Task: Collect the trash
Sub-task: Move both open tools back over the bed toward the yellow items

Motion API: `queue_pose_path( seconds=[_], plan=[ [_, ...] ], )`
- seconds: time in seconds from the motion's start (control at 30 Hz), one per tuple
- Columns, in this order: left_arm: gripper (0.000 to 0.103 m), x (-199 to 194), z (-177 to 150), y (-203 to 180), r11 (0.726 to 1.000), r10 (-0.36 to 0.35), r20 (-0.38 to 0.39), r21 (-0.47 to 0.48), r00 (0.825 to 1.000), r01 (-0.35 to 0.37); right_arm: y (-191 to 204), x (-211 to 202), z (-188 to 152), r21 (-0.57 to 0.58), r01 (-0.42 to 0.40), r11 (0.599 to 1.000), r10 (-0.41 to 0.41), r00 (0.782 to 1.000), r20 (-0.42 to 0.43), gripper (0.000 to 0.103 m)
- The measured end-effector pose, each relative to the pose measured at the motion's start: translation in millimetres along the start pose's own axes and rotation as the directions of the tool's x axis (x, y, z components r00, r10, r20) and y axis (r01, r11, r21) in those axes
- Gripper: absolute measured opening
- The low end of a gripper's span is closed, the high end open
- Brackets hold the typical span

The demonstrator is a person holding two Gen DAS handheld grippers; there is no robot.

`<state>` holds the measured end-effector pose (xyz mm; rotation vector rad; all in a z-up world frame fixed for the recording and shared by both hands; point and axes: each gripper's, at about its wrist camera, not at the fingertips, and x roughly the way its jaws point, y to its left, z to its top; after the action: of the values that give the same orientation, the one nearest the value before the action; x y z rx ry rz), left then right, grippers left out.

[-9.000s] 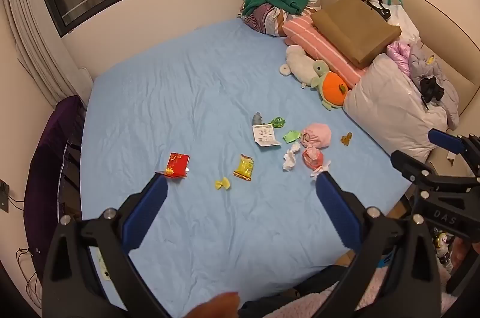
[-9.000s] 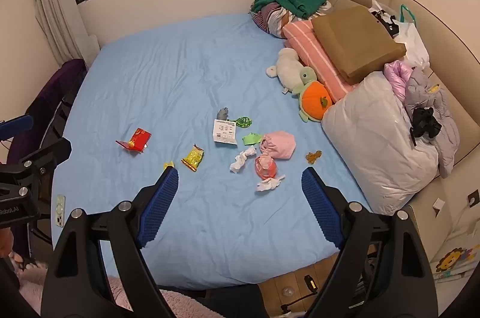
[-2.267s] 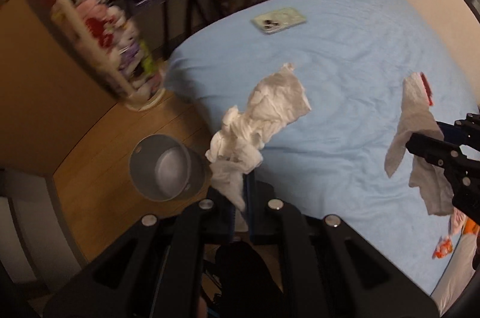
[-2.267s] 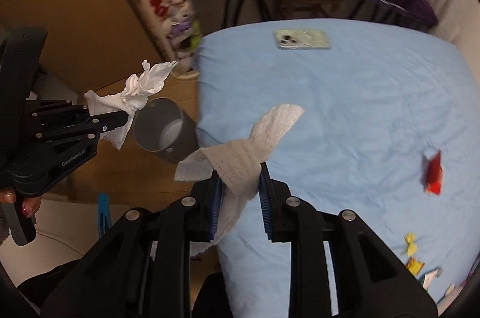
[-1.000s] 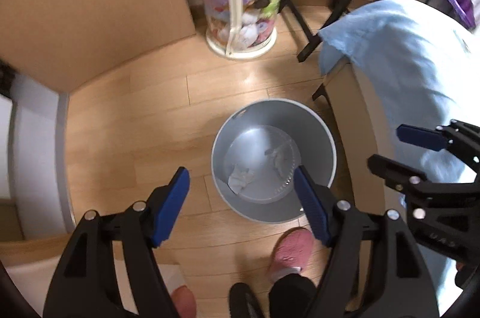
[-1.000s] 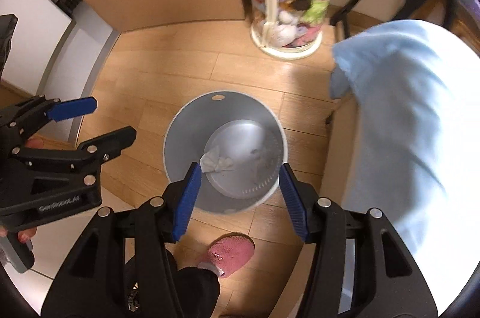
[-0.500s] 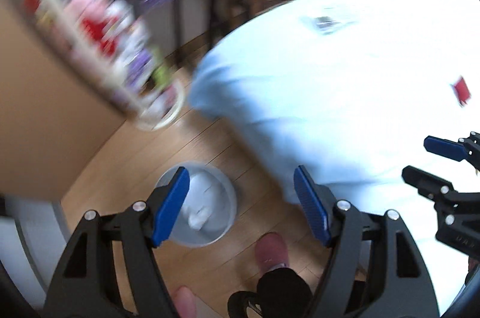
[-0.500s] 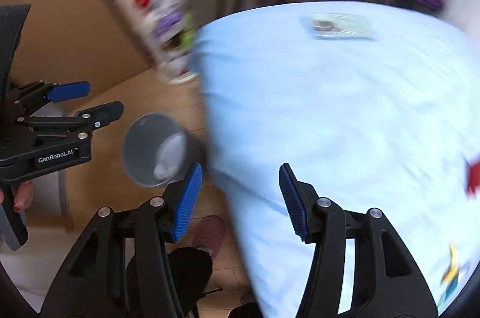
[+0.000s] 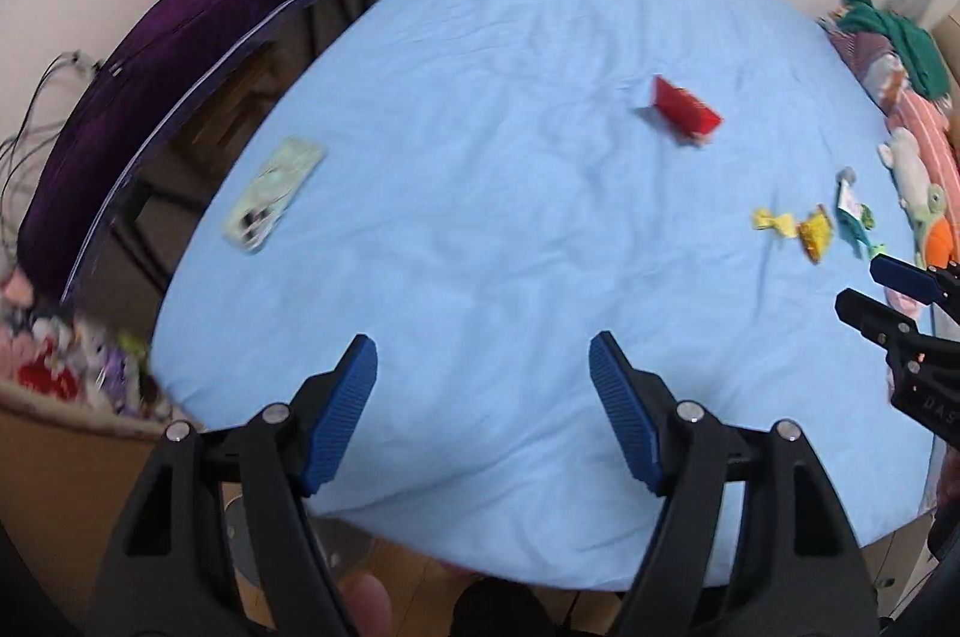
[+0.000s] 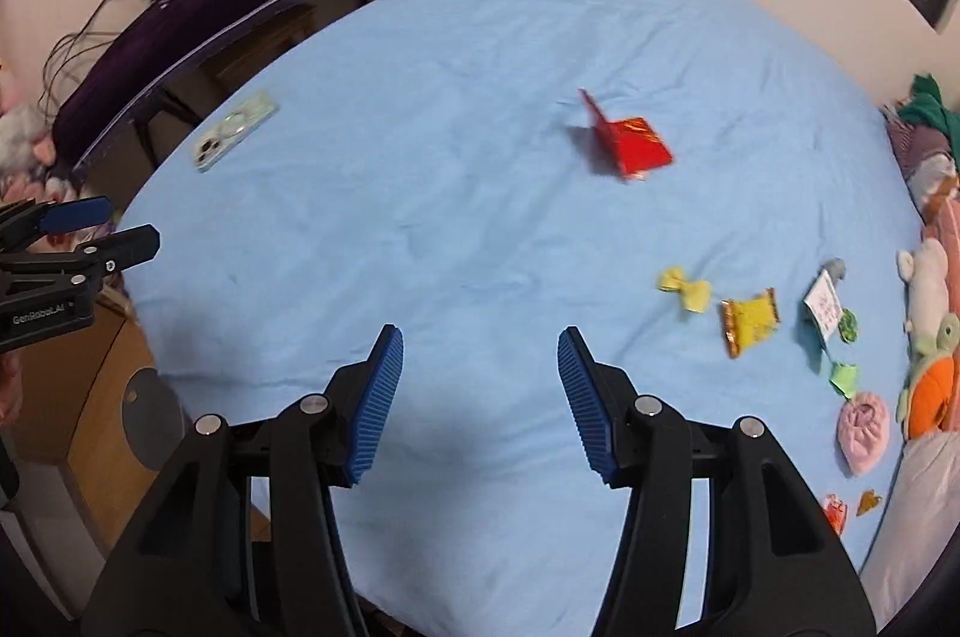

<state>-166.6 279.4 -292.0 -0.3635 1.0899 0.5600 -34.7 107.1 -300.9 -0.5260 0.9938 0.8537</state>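
Both the left gripper [image 9: 483,409] and right gripper [image 10: 477,397] hang spread and empty over the near edge of the bed [image 10: 468,229]. Mid-bed lies a red wrapper [image 10: 633,141]; right of it, yellow wrappers [image 10: 747,319], slightly blurred. A phone [image 10: 235,131] lies near the left edge.

I'm counting on the bed [image 10: 480,229]: one phone [image 10: 235,130], one red wrapper [image 10: 630,143], two yellow wrappers [image 10: 684,287] [image 10: 750,320], one white paper slip [image 10: 824,308], one pink bundle [image 10: 863,431], and I'm seeing two grippers [image 10: 474,394] [image 9: 483,412].
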Motion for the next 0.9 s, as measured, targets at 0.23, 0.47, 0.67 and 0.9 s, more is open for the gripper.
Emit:
queue_pose_path(
  seconds=[0.23, 0.47, 0.67, 0.9],
  plan=[
    [0.073, 16.5, 36.5, -102.0, 0.999, -0.023, -0.017, 0.041, 1.000, 0.024, -104.6, 7.2, 2.1, 0.100, 0.020, 0.995, -0.022, 1.000, 0.017, 0.052],
    [0.073, 48.7, 69.2, -176.9, 0.991, -0.046, -0.026, 0.121, 0.999, 0.048, -167.4, 18.1, 2.5, 0.179, 0.051, 0.983, -0.055, 0.998, 0.021, 0.052],
    [0.073, 98.1, 78.9, -231.3, 0.958, -0.136, -0.050, 0.248, 0.989, 0.144, -218.7, 61.0, -9.0, 0.331, 0.137, 0.934, -0.134, 0.990, -0.032, 0.052],
    [0.073, 165.1, 79.3, -292.4, 0.891, -0.182, -0.067, 0.412, 0.981, 0.193, -269.4, 130.8, -33.0, 0.515, 0.186, 0.837, -0.153, 0.982, -0.107, 0.057]
  ],
)
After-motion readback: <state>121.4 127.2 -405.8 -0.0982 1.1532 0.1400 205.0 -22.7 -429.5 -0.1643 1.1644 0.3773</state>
